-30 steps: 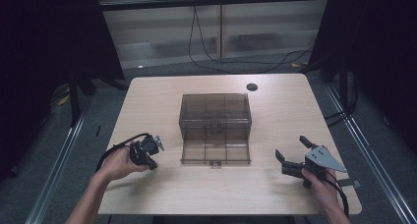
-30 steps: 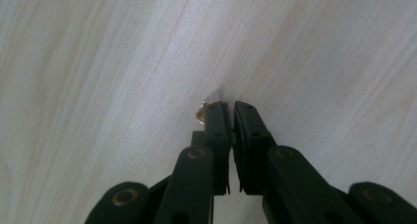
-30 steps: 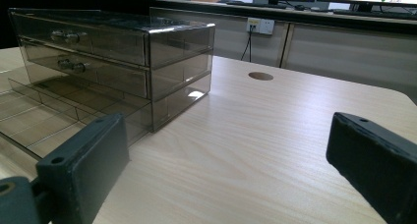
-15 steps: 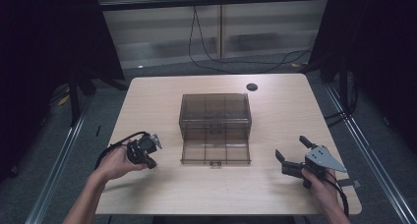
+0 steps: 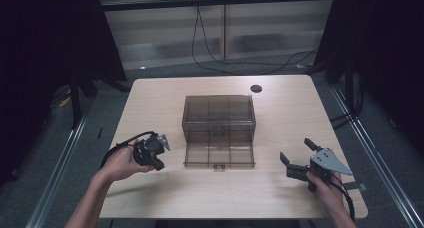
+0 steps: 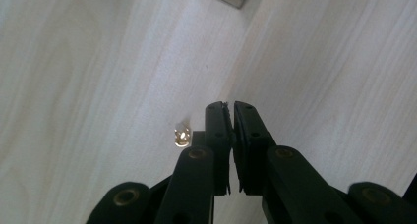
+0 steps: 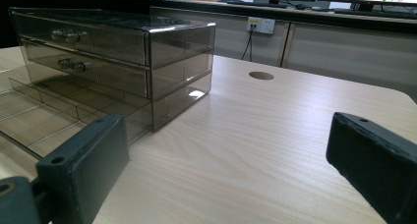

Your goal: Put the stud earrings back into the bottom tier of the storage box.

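Observation:
A smoky see-through drawer cabinet (image 5: 219, 113) stands mid-table, and its bottom drawer (image 5: 219, 155) is pulled out toward me. To the left of that drawer a hand holds my left gripper (image 5: 156, 160) just over the table. In the left gripper view its jaws (image 6: 231, 107) are pressed together over bare wood with nothing seen between them. A tiny shiny gold thing (image 6: 183, 135) shows just beside them. My right gripper (image 5: 296, 149) rests at the front right, open, jaws wide apart (image 7: 226, 150). It faces the cabinet (image 7: 113, 42) and the drawer (image 7: 44, 111).
A round cable hole (image 5: 256, 88) sits in the table behind the cabinet, and it shows as well in the right gripper view (image 7: 261, 75). Cables lie on the floor beyond the far edge. Light wood runs on both sides of the cabinet.
The left gripper has lifted a little off the table, still shut. The right gripper and the cabinet have not moved.

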The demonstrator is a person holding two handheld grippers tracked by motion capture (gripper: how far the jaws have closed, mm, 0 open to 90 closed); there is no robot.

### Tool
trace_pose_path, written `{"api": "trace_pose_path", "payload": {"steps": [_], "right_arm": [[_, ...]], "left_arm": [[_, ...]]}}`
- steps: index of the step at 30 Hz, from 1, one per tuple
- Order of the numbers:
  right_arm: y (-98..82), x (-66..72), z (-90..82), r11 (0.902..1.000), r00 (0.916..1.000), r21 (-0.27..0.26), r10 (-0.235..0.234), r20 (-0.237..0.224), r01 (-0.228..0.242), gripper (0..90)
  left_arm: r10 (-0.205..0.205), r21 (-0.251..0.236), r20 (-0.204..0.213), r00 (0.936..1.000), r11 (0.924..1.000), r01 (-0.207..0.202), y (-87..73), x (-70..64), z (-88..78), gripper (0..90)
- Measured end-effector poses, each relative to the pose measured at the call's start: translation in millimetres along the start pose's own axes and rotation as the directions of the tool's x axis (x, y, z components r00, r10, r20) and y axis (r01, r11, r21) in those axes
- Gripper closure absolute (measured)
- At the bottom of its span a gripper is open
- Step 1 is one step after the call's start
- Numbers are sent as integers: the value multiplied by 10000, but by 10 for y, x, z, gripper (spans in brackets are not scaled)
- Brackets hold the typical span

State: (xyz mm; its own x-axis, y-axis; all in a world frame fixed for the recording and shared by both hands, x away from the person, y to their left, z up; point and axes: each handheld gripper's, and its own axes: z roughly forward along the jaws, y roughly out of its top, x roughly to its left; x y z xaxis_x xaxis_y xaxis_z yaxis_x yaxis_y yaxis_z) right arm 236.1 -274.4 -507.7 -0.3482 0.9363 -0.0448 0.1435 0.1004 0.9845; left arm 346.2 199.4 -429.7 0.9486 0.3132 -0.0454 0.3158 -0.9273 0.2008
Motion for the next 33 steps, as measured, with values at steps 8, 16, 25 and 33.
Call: {"api": "trace_pose_path", "payload": {"steps": [8,16,25,33], "right_arm": [[1,-1,1,10000,10000,-1,41,-26,-41,19],[1,1,1,10000,10000,11,20,-28,-20,19],[1,0,2,10000,10000,2,44,-49,-44,19],[1,0,2,10000,10000,21,1,-28,0,19]], "left_arm": [[254,-57,133,9996,9997,-254,113,-45,-16,859],[529,-272,-37,9986,9982,-530,234,-66,-94,859],[876,-229,-32,9961,9959,-877,391,-132,-115,858],[1103,-183,-48,9939,9937,-1104,538,-173,-135,858]]}}
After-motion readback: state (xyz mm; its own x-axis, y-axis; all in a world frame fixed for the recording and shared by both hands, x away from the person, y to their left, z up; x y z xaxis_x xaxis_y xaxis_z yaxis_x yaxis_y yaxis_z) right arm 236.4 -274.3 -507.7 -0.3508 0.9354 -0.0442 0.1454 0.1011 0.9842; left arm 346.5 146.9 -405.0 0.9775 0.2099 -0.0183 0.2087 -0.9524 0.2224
